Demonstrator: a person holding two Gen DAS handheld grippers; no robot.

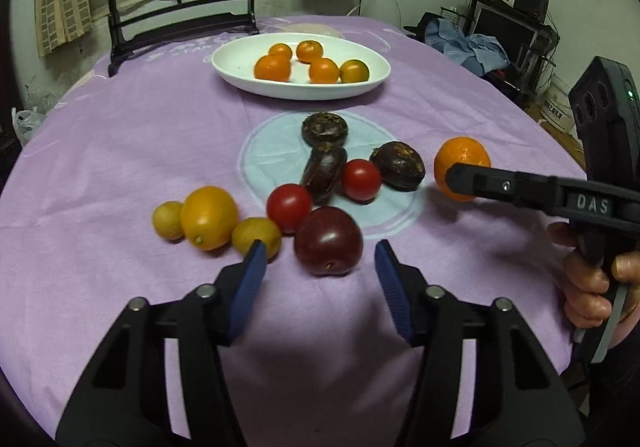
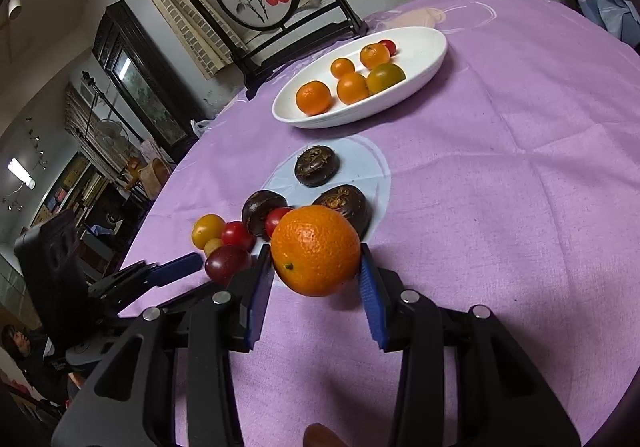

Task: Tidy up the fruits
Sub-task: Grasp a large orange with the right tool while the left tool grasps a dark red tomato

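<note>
On the purple-clothed bench [image 1: 120,135], going L to R: your left tool [image 1: 320,259] sits low w/ its blue pads spread wide, gripping nothing; the dark plum [image 1: 329,240] lies just ahead between the tips, touching neither. Far L of the pile are three yellow fruits [image 1: 209,217] in a row, then two red tomatoes [image 1: 289,208], then three dark brown fruits [image 1: 324,130] on the pale circle in the cloth. Further back sits the white plate [image 1: 232,65] w/ five small oranges [image 1: 273,68] inside; the right wrist view also shows a small red one at its far end. To the R, your right tool [image 2: 316,267] has its pads closed against both sides of a big orange [image 2: 316,251], held clear of the cloth, near the rightmost brown fruit.
</note>
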